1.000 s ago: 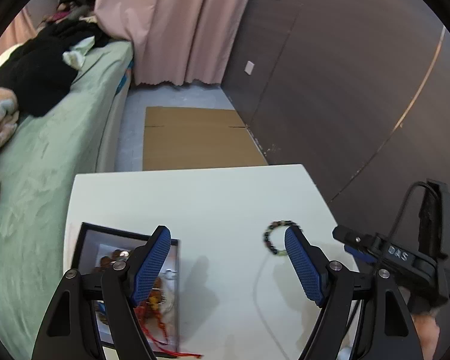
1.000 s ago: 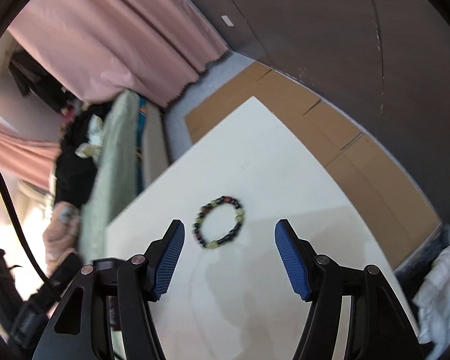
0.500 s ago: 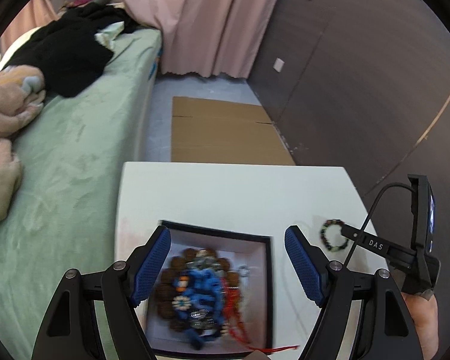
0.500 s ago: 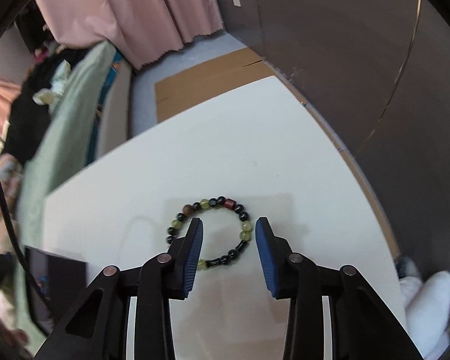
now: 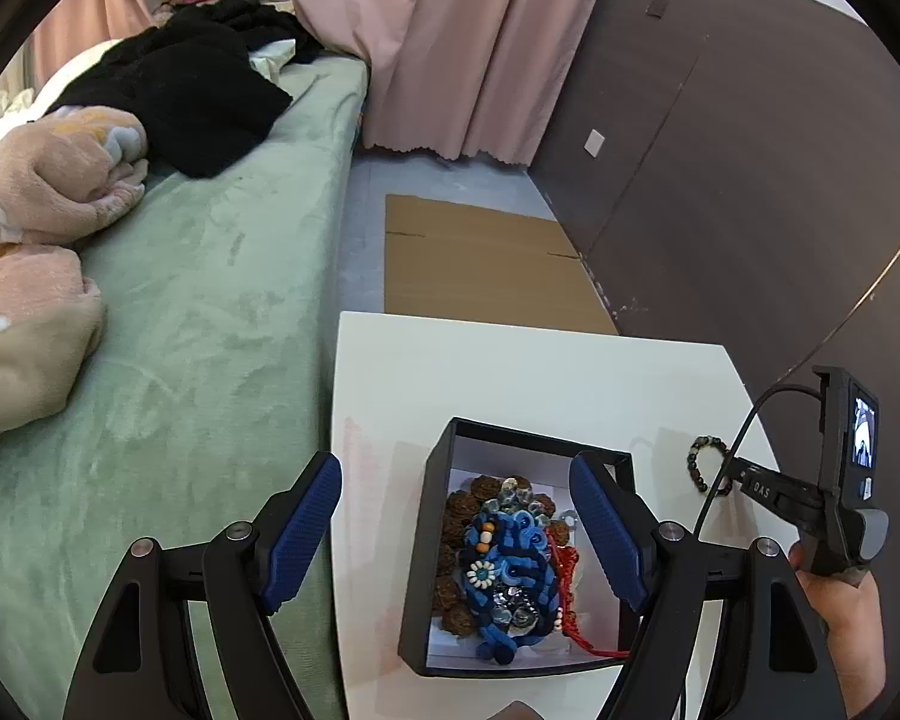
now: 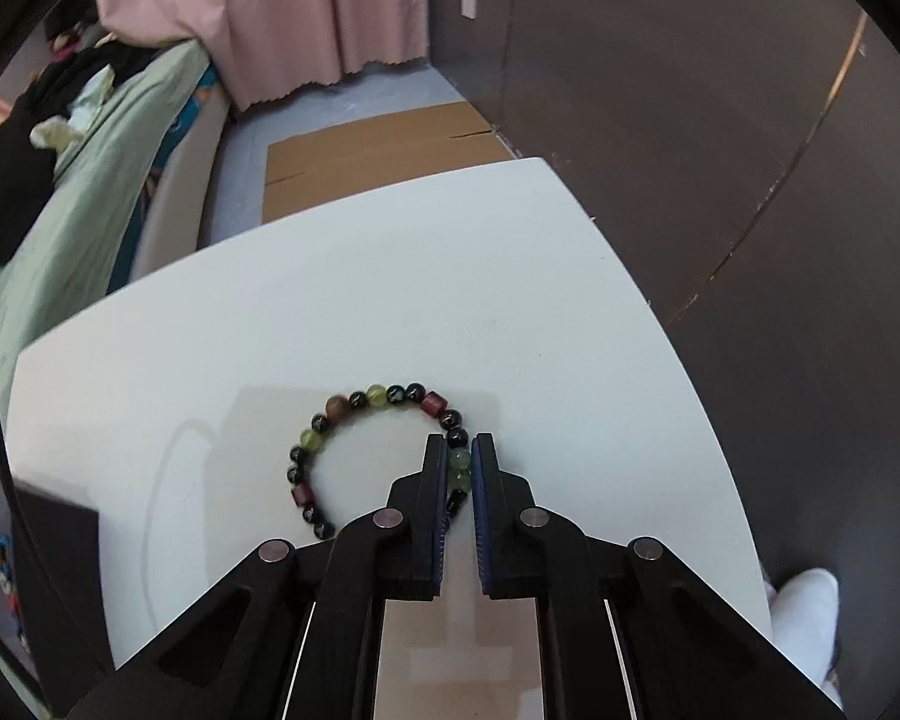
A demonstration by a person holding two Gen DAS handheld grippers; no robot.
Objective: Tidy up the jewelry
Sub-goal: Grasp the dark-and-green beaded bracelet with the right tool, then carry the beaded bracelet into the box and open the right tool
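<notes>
A bead bracelet [image 6: 354, 426] of dark, green and red beads lies on the white table [image 6: 450, 276]. My right gripper [image 6: 459, 462] is shut on its right side, pinching a green bead between the jaws. The bracelet also shows in the left wrist view [image 5: 699, 462], just beyond the right gripper's body. A black jewelry box [image 5: 438, 516] holds blue, red and brown jewelry [image 5: 504, 558]. My left gripper [image 5: 456, 528] is open and empty, hovering over the box's left part.
A green bed [image 5: 180, 330] with clothes and a pink blanket runs along the table's left edge. Flat cardboard [image 5: 480, 264] lies on the floor beyond the table. A dark wall [image 6: 720, 120] stands close on the right. The box corner shows in the right wrist view [image 6: 48, 540].
My right gripper has come down over the bracelet and closed on its right side. My left gripper has swung left from the bracelet to over the jewelry box and stayed open.
</notes>
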